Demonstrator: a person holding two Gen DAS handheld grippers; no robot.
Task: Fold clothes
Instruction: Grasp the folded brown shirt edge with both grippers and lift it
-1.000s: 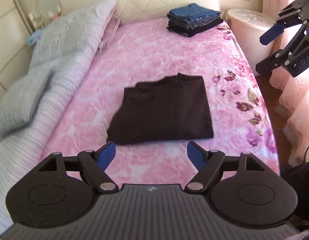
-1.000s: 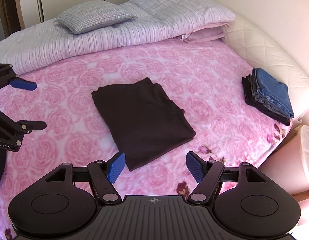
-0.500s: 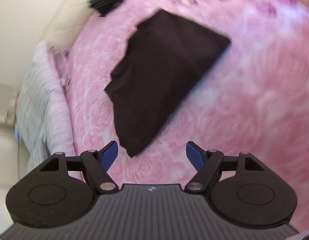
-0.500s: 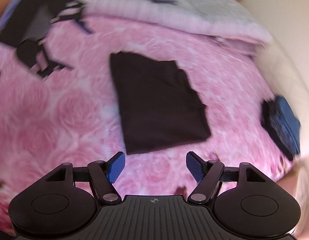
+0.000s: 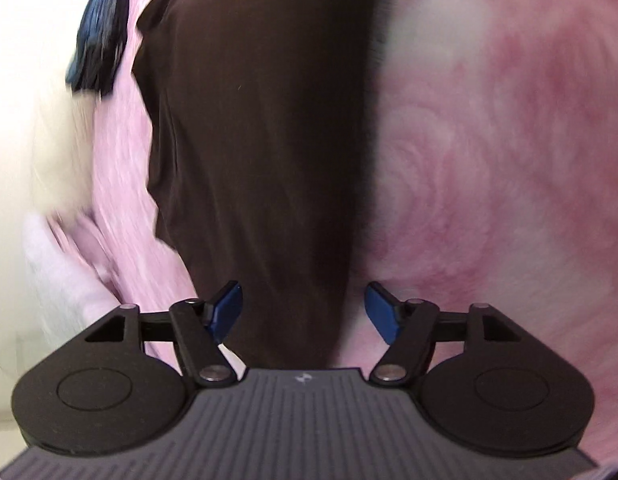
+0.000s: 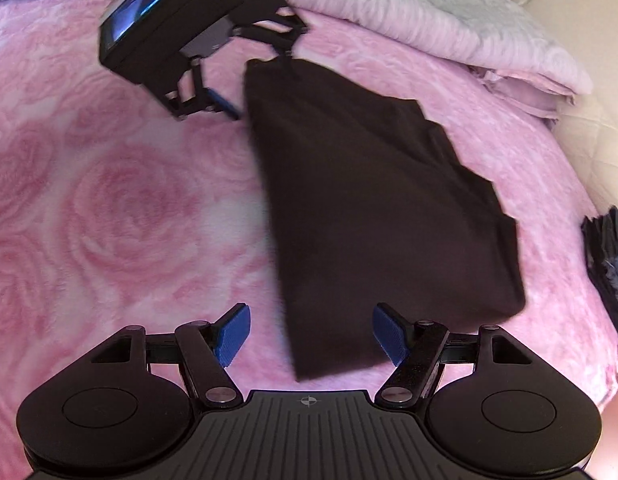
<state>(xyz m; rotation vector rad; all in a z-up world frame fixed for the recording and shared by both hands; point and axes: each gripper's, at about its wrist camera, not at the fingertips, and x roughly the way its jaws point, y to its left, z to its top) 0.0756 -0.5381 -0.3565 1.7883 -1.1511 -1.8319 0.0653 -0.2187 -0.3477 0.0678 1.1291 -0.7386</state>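
Note:
A dark brown folded garment [image 5: 261, 140] lies flat on the pink rose bedspread [image 5: 489, 160]. My left gripper [image 5: 305, 314] hangs low over one short end of it. Its jaws are closing, the cloth's edge lies between the blue pads [image 5: 229, 312], and they do not press on it. In the right wrist view the garment [image 6: 369, 200] runs away from me. My right gripper [image 6: 311, 334] is open, with the near corner of the cloth between its fingers. The left gripper [image 6: 255, 78] shows at the garment's far corner.
A stack of folded jeans [image 6: 607, 256] sits near the bed's edge, also blurred in the left wrist view as the jeans stack [image 5: 97, 40]. A striped quilt [image 6: 429, 12] is bunched along the far side. The pale headboard [image 5: 25, 100] borders the bedspread [image 6: 109, 200].
Both grippers have dropped from high above the bed to just over the garment's two ends. The left one rolled strongly on the way down, and its fingers stand a little closer together.

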